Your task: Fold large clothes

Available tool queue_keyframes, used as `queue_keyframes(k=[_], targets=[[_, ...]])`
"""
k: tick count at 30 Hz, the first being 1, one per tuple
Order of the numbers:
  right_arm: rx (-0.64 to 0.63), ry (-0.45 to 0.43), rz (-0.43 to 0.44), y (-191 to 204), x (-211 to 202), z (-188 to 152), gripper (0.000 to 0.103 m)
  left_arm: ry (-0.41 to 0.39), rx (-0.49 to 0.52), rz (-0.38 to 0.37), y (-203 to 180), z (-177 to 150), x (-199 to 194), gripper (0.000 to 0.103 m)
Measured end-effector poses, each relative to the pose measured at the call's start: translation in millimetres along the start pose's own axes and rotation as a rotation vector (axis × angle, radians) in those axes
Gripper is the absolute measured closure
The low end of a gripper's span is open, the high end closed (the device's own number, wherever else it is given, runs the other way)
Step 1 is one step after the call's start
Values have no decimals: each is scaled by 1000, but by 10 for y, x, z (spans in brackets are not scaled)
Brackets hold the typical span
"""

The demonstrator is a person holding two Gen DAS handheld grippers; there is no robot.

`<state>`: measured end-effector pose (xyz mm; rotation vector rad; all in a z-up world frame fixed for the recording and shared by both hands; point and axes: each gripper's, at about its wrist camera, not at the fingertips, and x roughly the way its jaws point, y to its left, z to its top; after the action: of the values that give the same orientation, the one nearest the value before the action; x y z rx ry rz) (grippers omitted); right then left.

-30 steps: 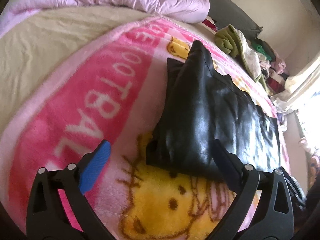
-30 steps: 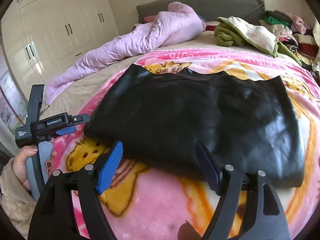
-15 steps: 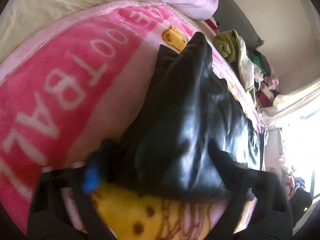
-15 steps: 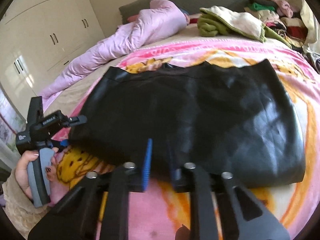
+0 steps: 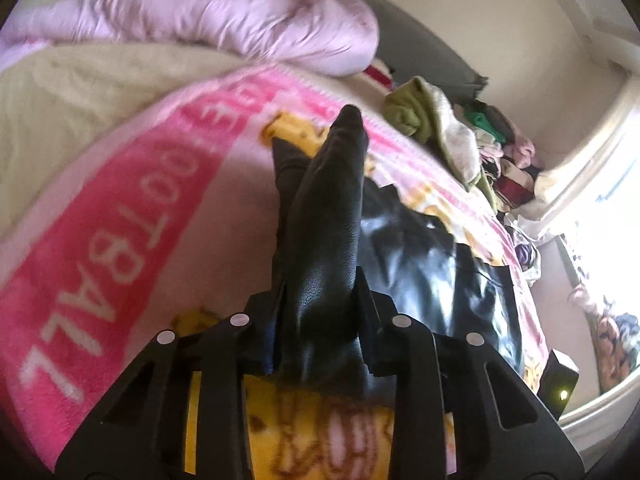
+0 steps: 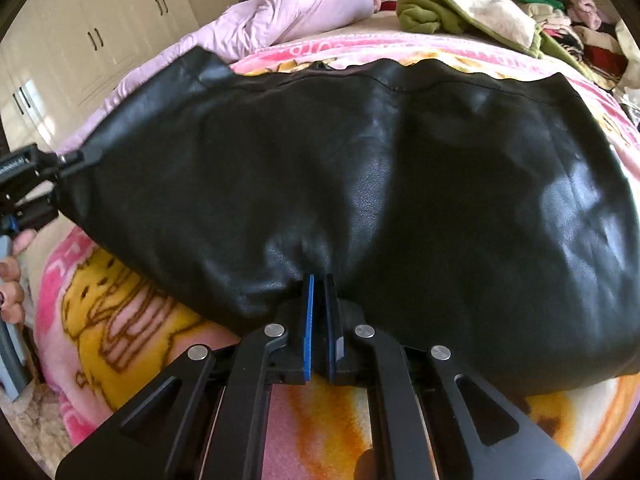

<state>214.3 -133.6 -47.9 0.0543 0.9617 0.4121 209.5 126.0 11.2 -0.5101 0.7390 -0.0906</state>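
Covering most of the bed (image 6: 48, 420), a pink cartoon blanket (image 5: 132, 216) carried the black leather garment (image 6: 400, 184), which lay spread across its middle with the near hem toward the right tool. A rumpled lilac quilt (image 5: 224, 16) sat beyond the blanket by the headboard, and a heap of mixed clothes (image 6: 460, 8) was piled near the far right corner, well apart from the garment. White wardrobe doors (image 6: 100, 32) stood at the back left in the right wrist view. The left tool (image 5: 316, 320) had just been closing and was clamped on the garment's left end, the leather bunched thick between its jaws and raised off the blanket. The right tool (image 6: 319, 284) had just been closing too, and its blue pads (image 6: 308, 320) stood almost together, pinching a small pucker of the near hem. A hand (image 6: 12, 292) gripped the left tool's handle at the picture's left edge.
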Motion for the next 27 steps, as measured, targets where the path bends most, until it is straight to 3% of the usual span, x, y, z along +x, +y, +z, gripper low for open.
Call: queue_keyframes(k=[2, 4, 8, 12, 15, 21, 23, 25, 27], targets=[[57, 31, 70, -110, -87, 115, 98, -19, 25, 5, -66, 25, -52, 81], [106, -26, 130, -208, -210, 296, 98, -25, 36, -6, -118, 50, -92, 81], [110, -137, 94, -287, -254, 862, 98, -31, 46, -11, -171, 59, -127, 82], [134, -62, 70, -328, 172, 1246, 98, -37, 51, -21, -214, 59, -159, 83], [154, 68, 21, -392, 645, 1234, 101, -35, 56, -36, -254, 69, -147, 83], [148, 75, 31, -436, 734, 1227, 101, -59, 81, -24, -376, 75, -160, 84], [180, 84, 77, -498, 605, 1267, 94, -73, 101, -31, -464, 77, -213, 84], [186, 50, 128, -486, 371, 1320, 94, -84, 118, -41, -554, 64, -255, 84], [158, -19, 182, -360, 51, 1396, 75, -100, 150, -58, -699, 41, -309, 85]])
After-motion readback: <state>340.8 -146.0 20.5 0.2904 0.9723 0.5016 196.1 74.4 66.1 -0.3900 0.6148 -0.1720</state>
